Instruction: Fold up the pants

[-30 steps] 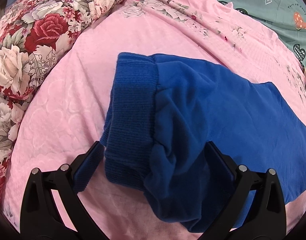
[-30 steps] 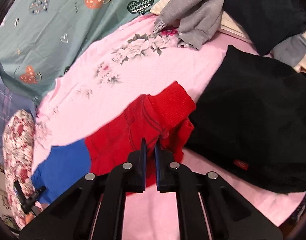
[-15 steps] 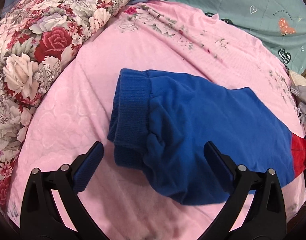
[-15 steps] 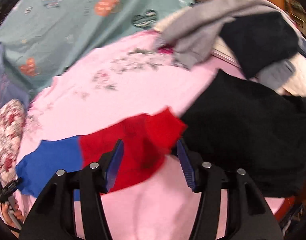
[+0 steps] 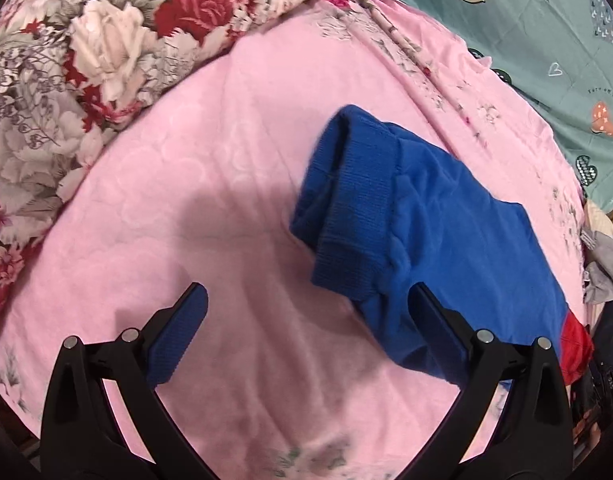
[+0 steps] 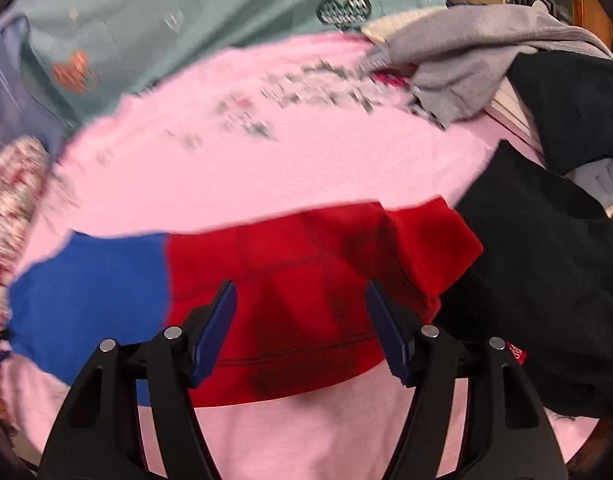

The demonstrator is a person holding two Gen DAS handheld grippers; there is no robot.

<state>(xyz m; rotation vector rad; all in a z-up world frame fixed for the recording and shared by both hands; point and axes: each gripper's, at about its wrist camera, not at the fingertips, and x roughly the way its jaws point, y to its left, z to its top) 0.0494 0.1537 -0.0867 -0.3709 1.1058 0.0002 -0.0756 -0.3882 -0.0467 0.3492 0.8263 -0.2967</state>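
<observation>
The pants point(image 5: 458, 240) are blue at one end and red at the other, lying across a pink bedsheet point(image 5: 210, 184). In the left wrist view the blue ribbed cuff point(image 5: 354, 208) lies right of centre. My left gripper point(image 5: 306, 320) is open and empty, just in front of the cuff, its right finger beside the blue cloth. In the right wrist view the red part point(image 6: 314, 280) lies flat with the blue part point(image 6: 94, 280) to its left. My right gripper point(image 6: 302, 316) is open and empty over the red cloth.
A floral quilt point(image 5: 86, 60) lies at the left. A teal sheet point(image 6: 186, 20) covers the far side. A black garment point(image 6: 546, 288) lies right of the red end. Grey and dark clothes point(image 6: 486, 60) are piled at the back right.
My right gripper opened and let go of the red cloth, which now lies flat. My left gripper, open throughout, drew back and to the left off the blue cuff.
</observation>
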